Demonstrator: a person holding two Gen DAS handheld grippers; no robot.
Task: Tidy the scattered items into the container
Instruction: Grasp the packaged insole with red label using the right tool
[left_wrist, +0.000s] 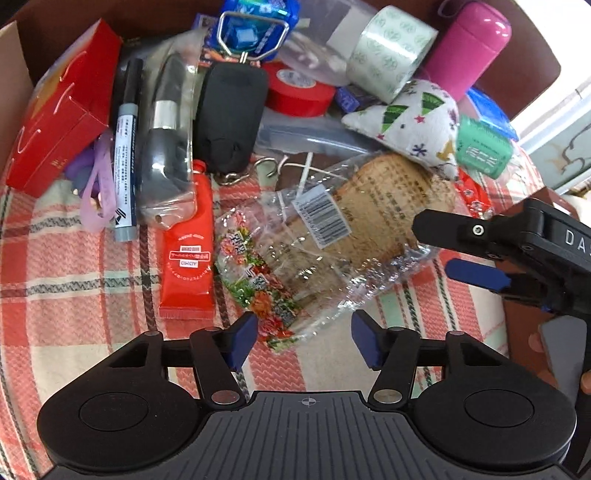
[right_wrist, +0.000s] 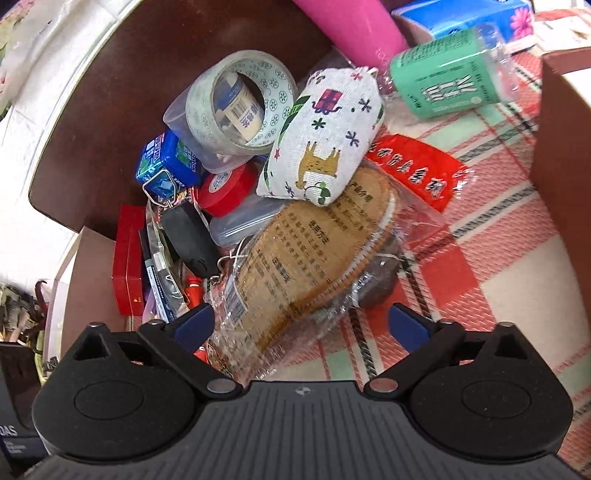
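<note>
In the left wrist view, a red box (left_wrist: 62, 110) is seen at the upper left, leaning against the brown cardboard wall of the container (left_wrist: 14, 74). Just right of it a grey marker pen (left_wrist: 125, 158) lies lengthwise, then a clear bag holding a dark brush (left_wrist: 166, 140), and a black pouch (left_wrist: 229, 114) with a metal clip at its top. Below these, a red tube (left_wrist: 188, 254) rests on the plaid cloth (left_wrist: 55, 258). At the centre, the packaged insole (left_wrist: 369, 206) lies tilted in crinkled clear wrapping, its printed end reaching down between the blue pads of the left gripper (left_wrist: 303, 341), which is spread wide and grips nothing. Above, a red tape roll (left_wrist: 299, 92) and a pale patterned tape roll (left_wrist: 388, 48) are piled. Further right, a white printed fabric pouch (left_wrist: 417, 125) lies against the insole, with a pink bottle (left_wrist: 469, 48) at the upper right and a green packet (left_wrist: 484, 147) beside the pouch. At the right edge the right gripper (left_wrist: 439, 247) is seen from the side, its fingers parted, just beside the wrapping.

In the right wrist view, the insole package (right_wrist: 303, 266) fills the centre, and the right gripper (right_wrist: 301, 326) is held spread around its lower end, nothing pinched. The fabric pouch (right_wrist: 325, 136) rests on the insole's far end.
</note>
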